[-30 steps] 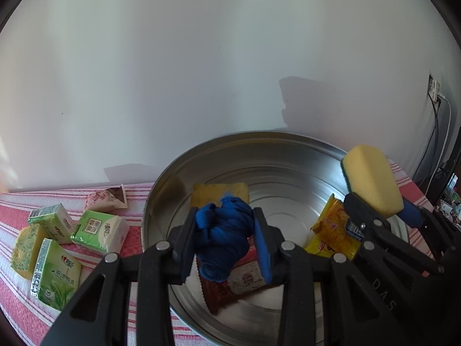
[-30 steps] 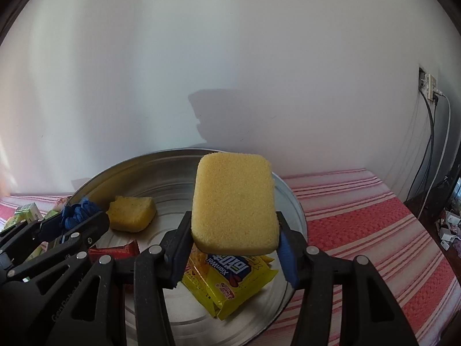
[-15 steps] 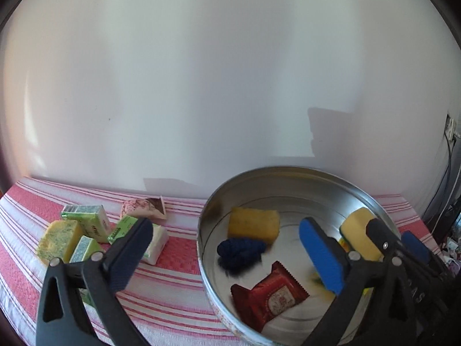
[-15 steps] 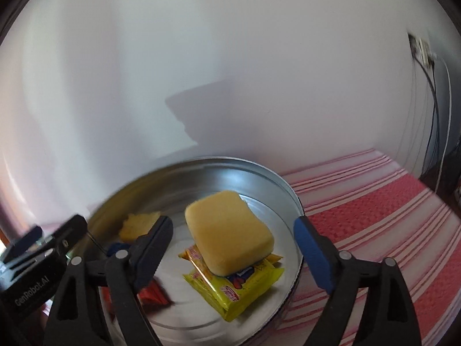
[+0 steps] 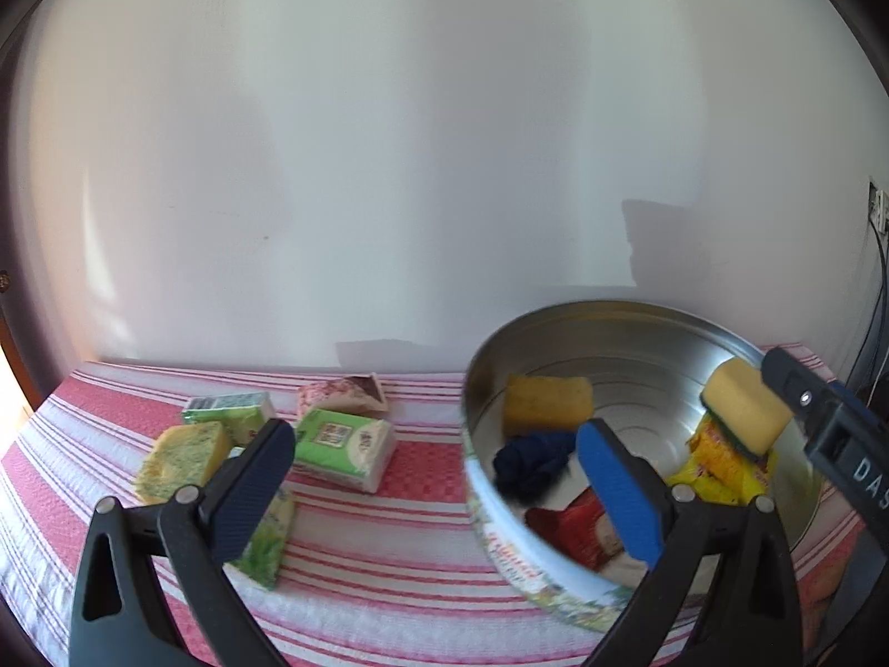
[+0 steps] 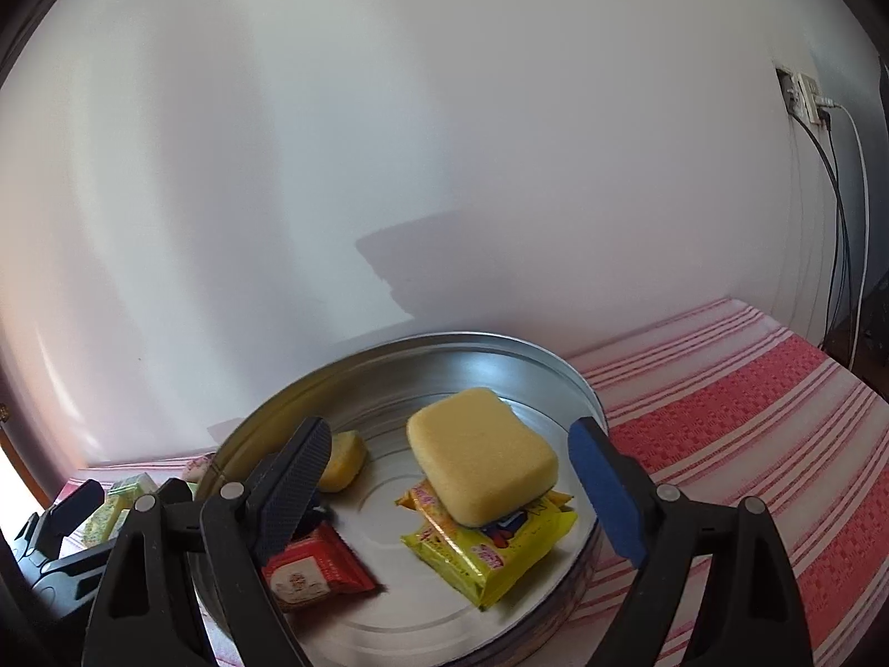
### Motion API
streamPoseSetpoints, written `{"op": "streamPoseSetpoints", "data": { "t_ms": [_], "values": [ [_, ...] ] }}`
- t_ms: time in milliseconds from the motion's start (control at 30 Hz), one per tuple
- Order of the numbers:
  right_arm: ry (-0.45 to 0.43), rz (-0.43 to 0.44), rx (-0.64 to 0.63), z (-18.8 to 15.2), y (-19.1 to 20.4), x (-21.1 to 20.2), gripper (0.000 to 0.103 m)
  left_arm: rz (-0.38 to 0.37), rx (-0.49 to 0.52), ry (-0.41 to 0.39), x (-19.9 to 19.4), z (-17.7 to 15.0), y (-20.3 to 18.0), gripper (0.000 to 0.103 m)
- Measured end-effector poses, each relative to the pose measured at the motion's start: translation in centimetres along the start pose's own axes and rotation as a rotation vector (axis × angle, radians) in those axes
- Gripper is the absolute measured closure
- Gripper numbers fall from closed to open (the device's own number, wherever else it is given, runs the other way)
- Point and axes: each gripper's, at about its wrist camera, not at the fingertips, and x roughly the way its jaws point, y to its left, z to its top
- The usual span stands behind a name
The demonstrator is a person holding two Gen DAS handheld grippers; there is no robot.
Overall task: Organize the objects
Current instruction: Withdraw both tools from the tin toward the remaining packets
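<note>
A round metal tin (image 5: pixel 639 317) (image 6: pixel 422 347) stands on the striped cloth. It holds a blue cloth bundle (image 5: pixel 530 461), a small yellow sponge (image 5: pixel 547 403) (image 6: pixel 344 461), a red snack packet (image 5: pixel 575 528) (image 6: pixel 308 570), yellow snack packets (image 5: pixel 722 469) (image 6: pixel 494 544) and a large yellow sponge (image 5: pixel 744 411) (image 6: pixel 480 461) lying on them. My left gripper (image 5: pixel 433 489) is open and empty, above the tin's left rim. My right gripper (image 6: pixel 450 494) is open and empty over the tin.
Left of the tin lie green tissue packs (image 5: pixel 344 447) (image 5: pixel 230 411), a speckled yellow sponge (image 5: pixel 183 458), a pink-brown packet (image 5: pixel 341 394) and another green pack (image 5: pixel 269 528). A white wall stands behind. Cables and an outlet (image 6: pixel 805 97) are at the right.
Both grippers opened, releasing the blue cloth and the large sponge into the tin. Both then pulled back; the left view swung left toward the packs.
</note>
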Motion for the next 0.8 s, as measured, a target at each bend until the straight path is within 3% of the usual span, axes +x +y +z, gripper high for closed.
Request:
{"op": "streamPoseSetpoints", "data": {
  "t_ms": [433,800],
  "values": [
    [-0.161,-0.047,-0.108,-1.1,2.9,-1.8,0.014,0.108,-0.004,-0.03,-3.6,-1.9,4.2,0.0],
    [-0.157,-0.084,-0.15,-2.1,3.7,-2.1,0.014,0.132,-0.008,-0.022,-3.8,-2.9,7.5,0.0]
  ]
}}
